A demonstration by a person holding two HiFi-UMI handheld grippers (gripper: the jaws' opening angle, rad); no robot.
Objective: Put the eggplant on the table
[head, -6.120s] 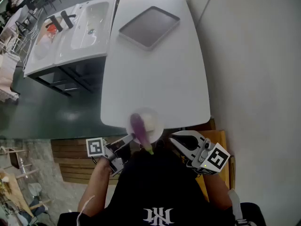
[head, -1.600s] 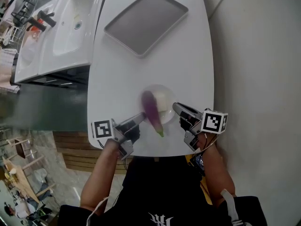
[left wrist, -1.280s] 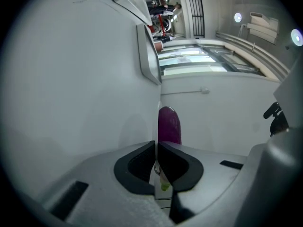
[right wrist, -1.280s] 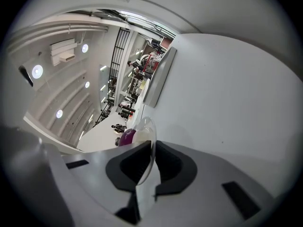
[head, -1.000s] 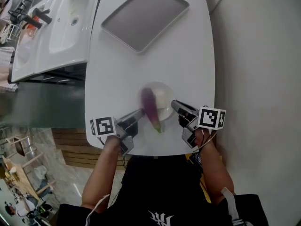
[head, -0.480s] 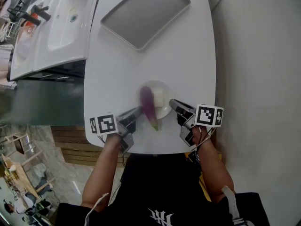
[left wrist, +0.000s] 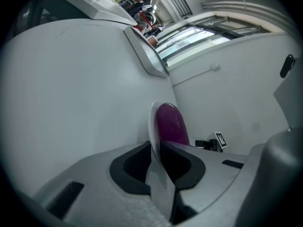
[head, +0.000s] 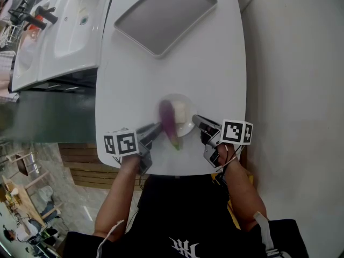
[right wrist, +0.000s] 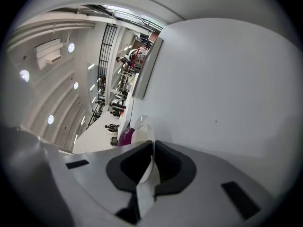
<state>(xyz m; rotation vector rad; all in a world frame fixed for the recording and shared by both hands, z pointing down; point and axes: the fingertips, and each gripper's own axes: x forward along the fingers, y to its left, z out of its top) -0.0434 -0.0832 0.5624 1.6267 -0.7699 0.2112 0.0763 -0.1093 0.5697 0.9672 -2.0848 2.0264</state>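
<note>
- White table [head: 177, 69] is taking up the middle of the head view; its near edge is lying just in front of the person.
- White sink unit [head: 59, 31] is standing off the table's far left side, apart from the work.
- Grey tray [head: 164, 16] is sitting at the far end of the table, well apart from both grippers.
- Clear plate [head: 180, 97] is sitting over the near end of the table, between the two grippers. I cannot tell whether it is resting on the top or hanging just above it.
- Purple eggplant [head: 167, 121] is lying on the left half of the plate, its green stem pointing toward the near edge. It is not yet on the bare table.
- Left gripper [head: 156, 129] is clamping the plate's left rim; its own view is showing the rim pinched between the pads.
- Right gripper [head: 196, 120] is gripping the right rim in the same way, jaws nearly together on the thin edge.
- Step in hand, as I judge it: positioning the loaded plate at the near end of the table, both sides clamped.
- Next move is likely calling for keeping the plate level while it settles, then one gripper letting go to take the eggplant off. The eggplant is rounded, so tilting the plate risks it rolling toward the near edge.
</note>
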